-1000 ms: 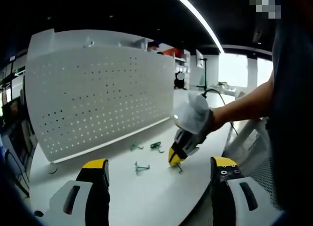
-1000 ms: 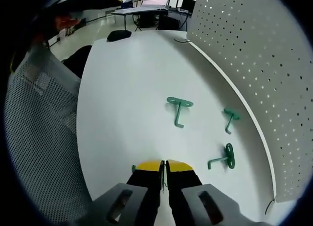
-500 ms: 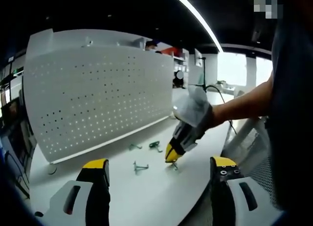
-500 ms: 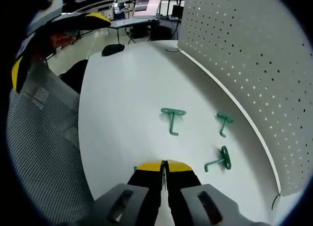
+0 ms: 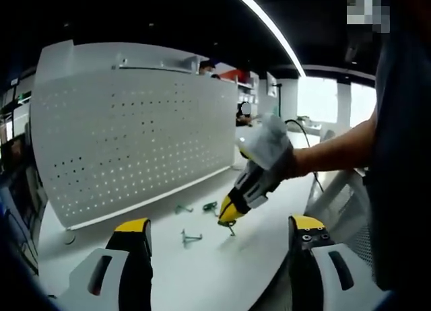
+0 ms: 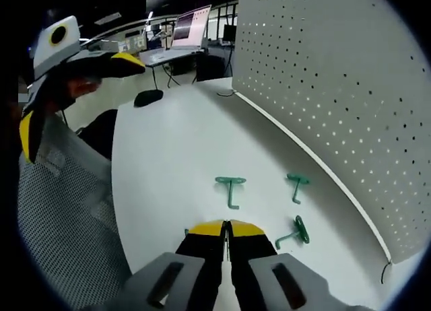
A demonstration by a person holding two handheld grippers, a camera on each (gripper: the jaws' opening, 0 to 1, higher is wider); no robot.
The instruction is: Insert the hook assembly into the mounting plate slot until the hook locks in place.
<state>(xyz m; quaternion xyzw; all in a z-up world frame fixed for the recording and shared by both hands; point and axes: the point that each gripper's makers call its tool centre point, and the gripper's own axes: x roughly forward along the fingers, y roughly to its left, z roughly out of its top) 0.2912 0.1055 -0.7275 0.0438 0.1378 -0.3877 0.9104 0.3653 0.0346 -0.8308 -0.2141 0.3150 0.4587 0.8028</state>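
Your right gripper [image 6: 225, 225] had its fingers pressed together on a green hook [image 5: 231, 229], seen in the left gripper view hanging from the tips just above the bench [image 6: 168, 163]. That pinch, I judge, was to carry it up to the perforated mounting plate [image 6: 337, 89] standing upright along the bench's far edge. Three more hooks lay loose on the bench near the plate's foot: one [image 6: 229, 188] ahead of your fingers, one [image 6: 295, 185] closer to the plate, one [image 6: 294, 231] beside your tips. Your left gripper [image 5: 219, 233] waited with fingers wide apart, holding nothing, likely keeping everything in sight.
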